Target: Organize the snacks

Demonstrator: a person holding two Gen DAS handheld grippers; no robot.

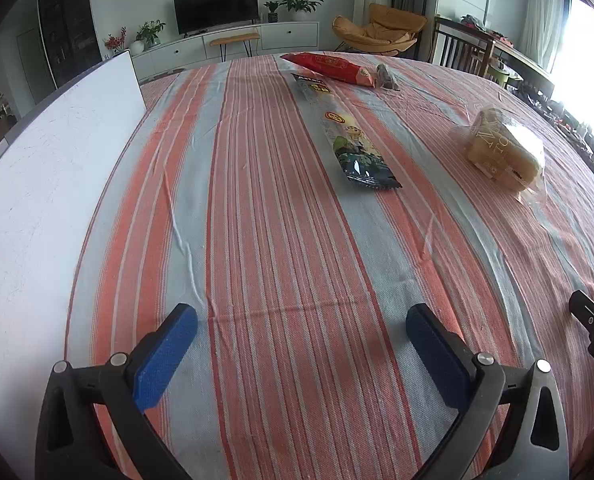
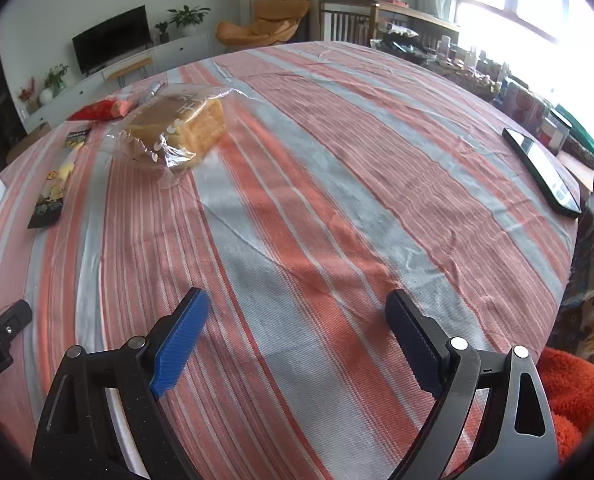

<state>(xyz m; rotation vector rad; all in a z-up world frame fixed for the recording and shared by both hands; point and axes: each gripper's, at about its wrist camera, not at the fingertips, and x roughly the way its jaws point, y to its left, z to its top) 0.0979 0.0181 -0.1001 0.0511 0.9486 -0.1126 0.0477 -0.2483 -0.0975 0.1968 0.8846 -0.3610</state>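
The left gripper [image 1: 301, 330] hung over the striped tablecloth [image 1: 257, 220] at six o'clock in its own view, blue pads [image 1: 165, 356] spread wide with nothing between them. The cloth, orange and grey, ran away toward a living room with a television [image 1: 215, 7] at twelve o'clock and an orange lounge chair [image 1: 381, 30] at one. A white board [image 1: 49, 168] lay along the nine o'clock edge. On the cloth, a long dark snack packet [image 1: 347, 136] stretched from twelve toward one o'clock, a red snack bag [image 1: 331, 67] lay beyond its far end, a small grey wrapper [image 1: 387, 76] just beside the red bag, and a bagged loaf of bread [image 1: 505, 152] sat at two o'clock, well apart from the gripper. From the right wrist, the same cloth [image 2: 337, 200] filled the frame, a bright window at one o'clock. The loaf in its clear bag [image 2: 177, 128] sat at eleven o'clock, the red bag [image 2: 97, 111] behind it, the long packet [image 2: 55, 188] at ten. A black phone [image 2: 543, 170] lay near the three o'clock edge. The right gripper [image 2: 297, 332] at six o'clock was likewise wide apart, holding nothing, its fingers over bare cloth.
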